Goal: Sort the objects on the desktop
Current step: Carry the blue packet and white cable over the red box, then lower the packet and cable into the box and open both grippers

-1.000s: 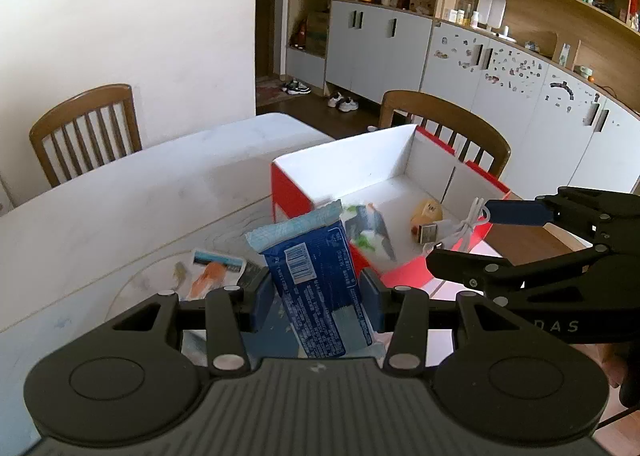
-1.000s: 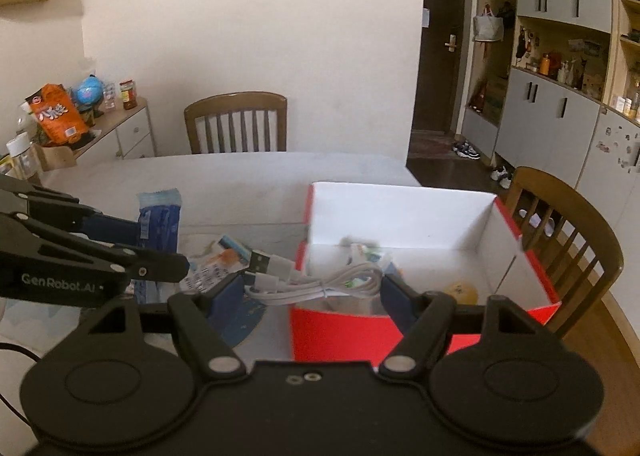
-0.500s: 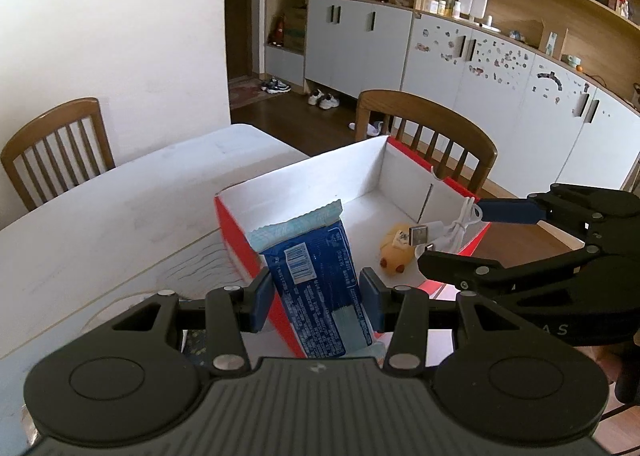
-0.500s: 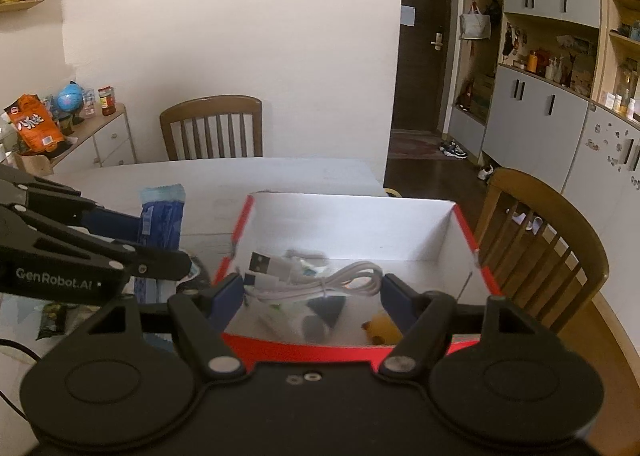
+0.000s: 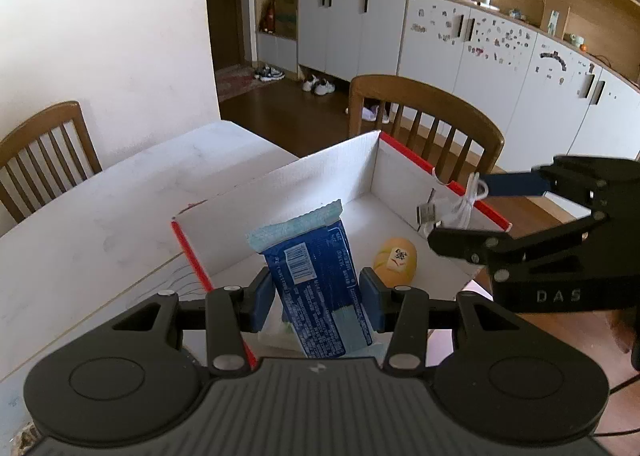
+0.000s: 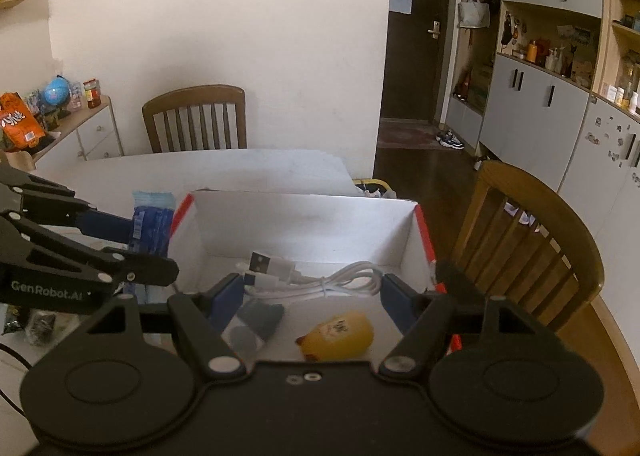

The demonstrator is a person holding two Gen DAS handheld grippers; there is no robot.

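The left claw is clenched on a blue snack packet, its pads pressing both sides, the packet tilted upright over the near-left corner of the red-and-white box. The right claw grasps a coiled white USB cable, held between its pads above the box's interior. Below both, on the box floor, lie a yellow plush toy and a grey item to its left. The box stands on the white tabletop by its right edge. Beyond it stand two wooden chairs, one at the far side and one on the right.
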